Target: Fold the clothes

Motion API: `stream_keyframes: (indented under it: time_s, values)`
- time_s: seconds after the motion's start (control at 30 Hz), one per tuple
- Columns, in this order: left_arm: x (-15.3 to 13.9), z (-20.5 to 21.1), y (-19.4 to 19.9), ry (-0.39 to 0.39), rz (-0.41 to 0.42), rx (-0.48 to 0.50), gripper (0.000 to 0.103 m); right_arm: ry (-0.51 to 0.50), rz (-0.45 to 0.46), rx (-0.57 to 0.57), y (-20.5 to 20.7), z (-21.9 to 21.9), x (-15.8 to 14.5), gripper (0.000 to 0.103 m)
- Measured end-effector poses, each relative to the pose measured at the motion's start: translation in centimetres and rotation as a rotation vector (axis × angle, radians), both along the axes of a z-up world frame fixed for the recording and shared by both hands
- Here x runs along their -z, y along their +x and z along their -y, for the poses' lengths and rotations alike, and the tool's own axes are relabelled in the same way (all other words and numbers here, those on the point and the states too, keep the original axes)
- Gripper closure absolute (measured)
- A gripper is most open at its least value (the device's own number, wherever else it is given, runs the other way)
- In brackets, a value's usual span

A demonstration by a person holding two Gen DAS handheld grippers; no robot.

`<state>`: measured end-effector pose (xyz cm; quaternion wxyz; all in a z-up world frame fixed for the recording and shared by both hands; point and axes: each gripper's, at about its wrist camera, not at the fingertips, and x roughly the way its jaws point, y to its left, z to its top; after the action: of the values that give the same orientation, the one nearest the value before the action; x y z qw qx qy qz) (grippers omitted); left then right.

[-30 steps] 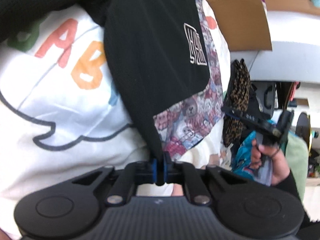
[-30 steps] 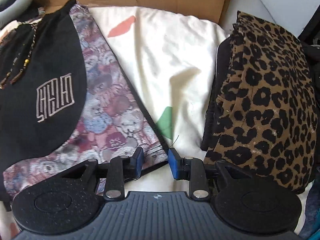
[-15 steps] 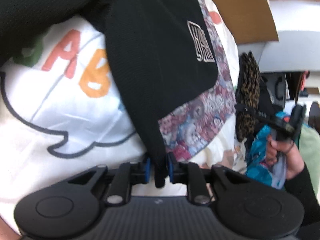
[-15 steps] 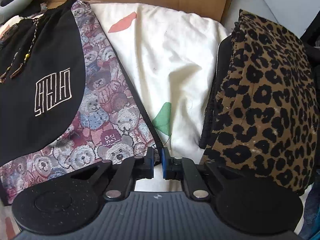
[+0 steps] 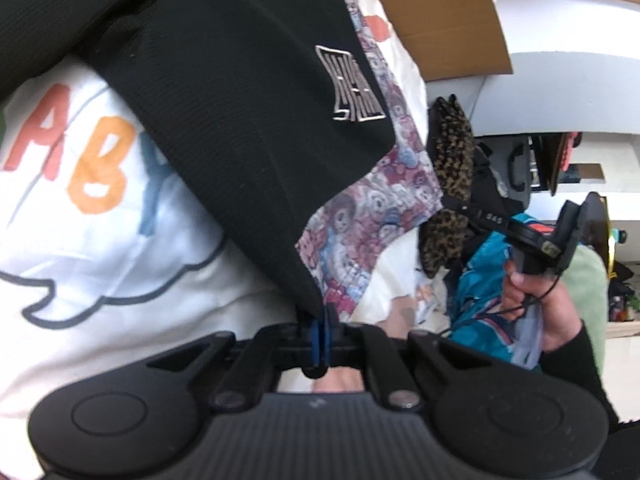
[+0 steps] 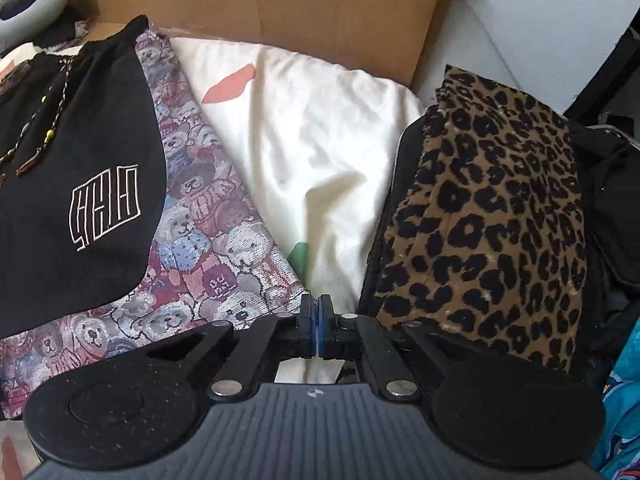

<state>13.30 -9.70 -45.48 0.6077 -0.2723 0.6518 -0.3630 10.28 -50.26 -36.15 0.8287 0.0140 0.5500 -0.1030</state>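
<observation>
- The garment in hand is a black ribbed-knit piece with a white line-embroidered emblem (image 5: 356, 92) and a teddy-bear-print woven panel (image 6: 208, 248). It lies spread on a white bedsheet printed with coloured letters (image 5: 92, 240).
- Left gripper (image 5: 322, 338): fingers closed on the garment's black corner edge, cloth pinched between the blue pads.
- Right gripper (image 6: 317, 330): fingers closed at the corner of the bear-print panel. Whether cloth sits between the pads cannot be confirmed from the right wrist view.
- Handling judgement: soft, limp and light. It will drape and sag between holds, is not fragile, and the ribbed knit should not slip. Best held at corners or hem edges, pulled taut.
- Count: one black garment, one folded leopard-print cloth (image 6: 492, 220) beside it, one brown cardboard box (image 6: 280, 4) behind, one turquoise printed fabric (image 5: 484, 280) near the person's hand (image 5: 540, 304).
</observation>
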Motion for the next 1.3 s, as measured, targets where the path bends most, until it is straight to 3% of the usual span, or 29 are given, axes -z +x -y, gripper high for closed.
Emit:
stream_keyframes:
  time_s: [0.2, 0.33, 0.4, 0.57, 0.73, 1.0, 1.3]
  values:
    - [1.7, 0.1, -0.4, 0.119, -0.01, 0.036, 0.101, 0.026, -0.054, 0.026, 0.2, 0.4, 1.7, 0.103]
    - [2.1, 0.0, -0.5, 0.137, -0.015, 0.029, 0.1, 0.057, -0.048, 0.059, 0.1, 0.6, 1.7, 0.102]
    - [1.7, 0.2, -0.4, 0.142, -0.018, 0.048, 0.089, 0.072, -0.025, 0.055, 0.1, 0.3, 1.2, 0.1]
    - [-0.8, -0.3, 0.3, 0.139, 0.05, 0.098, 0.065, 0.113, 0.03, 0.041, 0.4, -0.5, -0.1, 0.094]
    - [-4.7, -3.1, 2.9, 0.151, 0.143, 0.075, 0.059, 0.158, 0.083, 0.001, 1.4, -2.4, -1.4, 0.073]
    - [-10.3, -9.7, 5.7, 0.253, 0.288, -0.056, 0.058, 0.231, 0.135, -0.049, 2.3, -5.8, -3.0, 0.073]
    - [-13.7, -18.9, 4.0, 0.468, 0.374, -0.155, 0.058, 0.335, 0.177, -0.089, 3.2, -9.8, -3.4, 0.072]
